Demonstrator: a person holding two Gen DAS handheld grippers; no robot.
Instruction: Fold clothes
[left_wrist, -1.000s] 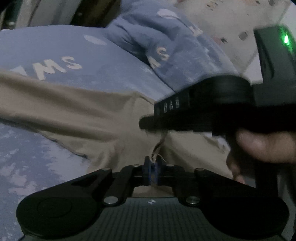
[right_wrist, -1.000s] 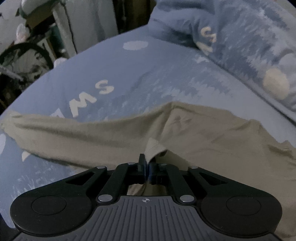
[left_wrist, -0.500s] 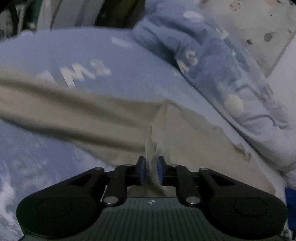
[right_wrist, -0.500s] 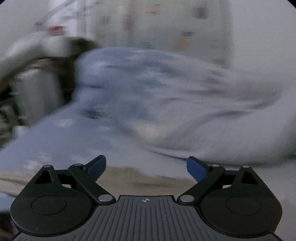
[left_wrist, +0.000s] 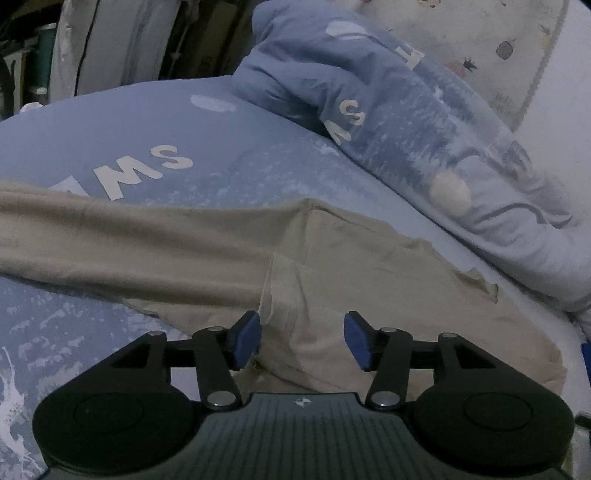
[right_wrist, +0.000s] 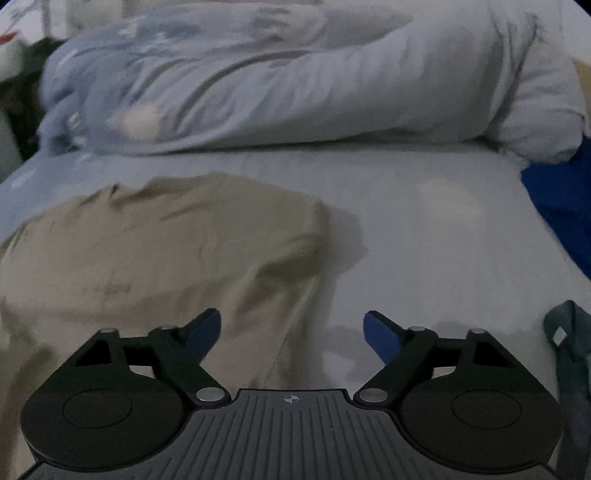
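Observation:
A beige garment (left_wrist: 207, 254) lies spread on the blue patterned bed sheet (left_wrist: 122, 140), one long part reaching to the left. My left gripper (left_wrist: 302, 341) is open, its blue pads either side of a raised fold of the beige cloth, not clamping it. In the right wrist view the same beige garment (right_wrist: 155, 254) fills the left half. My right gripper (right_wrist: 291, 334) is open wide and empty, just above the garment's right edge.
A rolled blue and white duvet (left_wrist: 424, 122) lies along the far side of the bed, also in the right wrist view (right_wrist: 295, 81). A dark blue cloth (right_wrist: 565, 199) lies at the right edge. A grey-green strap (right_wrist: 570, 354) hangs at the lower right.
Both grippers have let go of the beige garment and opened. The right gripper has swung right to face the duvet. The fold now lies on the bed.

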